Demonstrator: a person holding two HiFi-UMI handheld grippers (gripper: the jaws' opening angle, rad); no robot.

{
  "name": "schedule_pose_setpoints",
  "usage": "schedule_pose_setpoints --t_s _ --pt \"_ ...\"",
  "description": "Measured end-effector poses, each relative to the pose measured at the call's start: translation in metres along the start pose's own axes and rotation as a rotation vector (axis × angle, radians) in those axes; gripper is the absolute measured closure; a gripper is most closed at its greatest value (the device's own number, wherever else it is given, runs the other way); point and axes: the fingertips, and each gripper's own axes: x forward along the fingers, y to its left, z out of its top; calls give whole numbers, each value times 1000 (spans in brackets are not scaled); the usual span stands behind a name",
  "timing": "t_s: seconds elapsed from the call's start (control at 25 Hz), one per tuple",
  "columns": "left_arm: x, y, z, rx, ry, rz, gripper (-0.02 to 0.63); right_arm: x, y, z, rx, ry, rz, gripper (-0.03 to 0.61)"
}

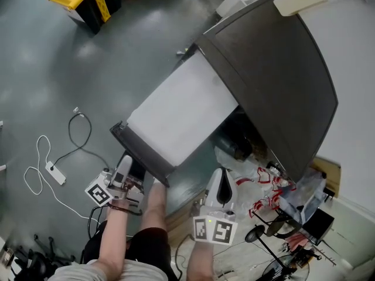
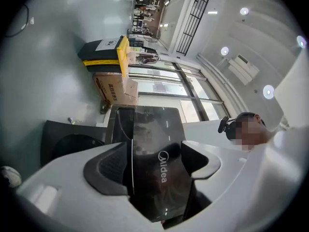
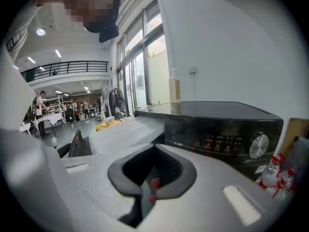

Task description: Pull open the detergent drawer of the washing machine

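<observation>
My left gripper has its jaws clamped on the glossy dark front panel of the detergent drawer. The drawer stands far out of the washing machine, towards 7 o'clock. Judgement: the pull is near its end; next, ease to the stop and release. My right gripper has its jaws together, empty. Legible: "Midea" on the front panel; control markings unreadable.
</observation>
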Motion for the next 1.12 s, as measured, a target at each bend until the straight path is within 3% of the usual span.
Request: schedule_pose_setpoints --t_s 0.16,0.36,0.48,0.6,0.84,1.12 --pt "-5 1 13 40 7 37 252 2 3 3 -3 -9 -2 574" --pt "-9 -6 26 223 106 113 253 1 12 18 -9 -26 -3 574" --pt "2 -26 33 288 145 108 263 0 16 31 -10 -42 -13 574" --pt "12 -48 41 361 183 103 313 -3 21 46 -21 -60 -21 574" --pt "35 -91 48 557 299 133 362 -9 35 84 -38 -80 -30 574" --pt "83 -159 41 732 378 63 416 -22 36 135 -56 -123 -58 574"
